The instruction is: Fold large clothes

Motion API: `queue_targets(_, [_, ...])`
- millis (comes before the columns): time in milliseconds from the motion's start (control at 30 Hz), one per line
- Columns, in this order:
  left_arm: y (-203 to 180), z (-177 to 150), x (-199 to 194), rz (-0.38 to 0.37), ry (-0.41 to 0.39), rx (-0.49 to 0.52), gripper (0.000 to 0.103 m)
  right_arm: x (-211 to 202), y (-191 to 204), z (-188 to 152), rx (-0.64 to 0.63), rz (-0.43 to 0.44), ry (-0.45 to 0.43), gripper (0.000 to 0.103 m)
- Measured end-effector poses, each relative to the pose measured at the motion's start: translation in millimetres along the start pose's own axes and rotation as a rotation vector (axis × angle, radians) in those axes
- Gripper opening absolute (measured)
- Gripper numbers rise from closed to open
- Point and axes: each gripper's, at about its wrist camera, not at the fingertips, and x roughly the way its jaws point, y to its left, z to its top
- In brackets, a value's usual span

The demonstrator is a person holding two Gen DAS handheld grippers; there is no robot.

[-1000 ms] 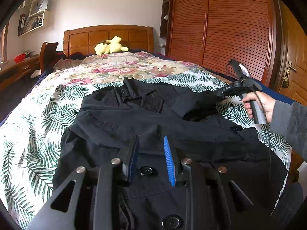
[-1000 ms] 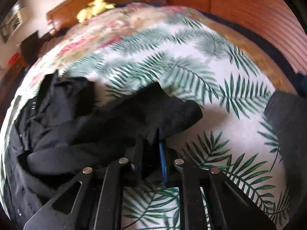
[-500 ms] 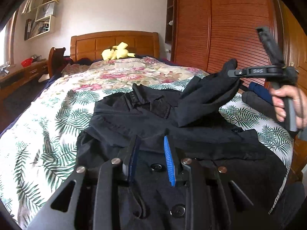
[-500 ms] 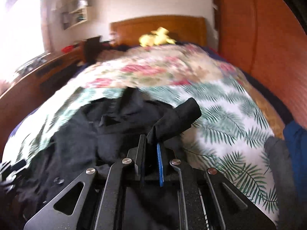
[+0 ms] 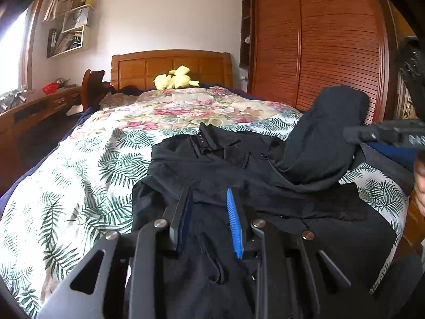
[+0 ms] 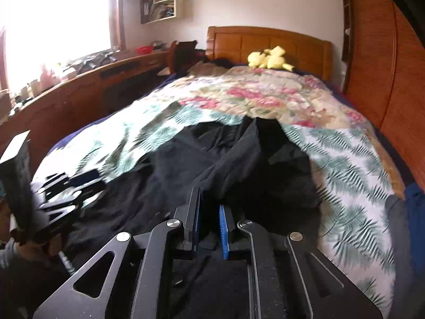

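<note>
A large black coat (image 5: 217, 164) lies spread on the bed, collar toward the headboard. My left gripper (image 5: 208, 199) is open and empty, hovering low over the coat's front near the hem. My right gripper (image 6: 209, 207) is shut on the coat's black sleeve (image 6: 239, 154) and holds it lifted above the coat. In the left wrist view the raised sleeve (image 5: 324, 133) hangs from the right gripper (image 5: 372, 133) at the right edge. In the right wrist view the left gripper (image 6: 66, 191) shows at the far left.
The bed has a leaf-and-flower print cover (image 5: 79, 186) and a wooden headboard (image 5: 170, 66) with a yellow plush toy (image 5: 175, 78). A wooden wardrobe (image 5: 318, 47) stands on the right. A wooden desk (image 6: 79, 85) runs along the left. Folded dark clothes (image 6: 409, 212) lie at the bed's right edge.
My right gripper has lifted the sleeve off the bed and carried it up and over the coat. My left gripper stays open over the coat's front.
</note>
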Motion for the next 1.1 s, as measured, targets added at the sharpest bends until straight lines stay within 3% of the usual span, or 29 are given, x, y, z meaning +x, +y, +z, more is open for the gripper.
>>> queue_targets(167, [-2,-5,-1,0.01,0.008,0.008,0.025,-9,29,-11,-0.027,0.051,0.025,0.019])
queue_targets(300, [-2,-8,-3,0.012,0.011,0.01,0.025,-29,43,-11,-0.053,0.06,-0.004,0.043])
queue_targets(400, [-3,-10,-5,0.008,0.012,0.009,0.025,-43,42,-8,-0.059,0.048,-0.035,0.047])
queue_targets(733, [-7,-13,-22,-0.017,-0.022,0.032,0.025,-16,11,-27,0.03,0.002,-0.002,0.048])
queue_targets(1100, [-11,-23,-31,-0.045,0.0,0.053,0.025,51,7,-90,0.093,0.053,0.166,0.048])
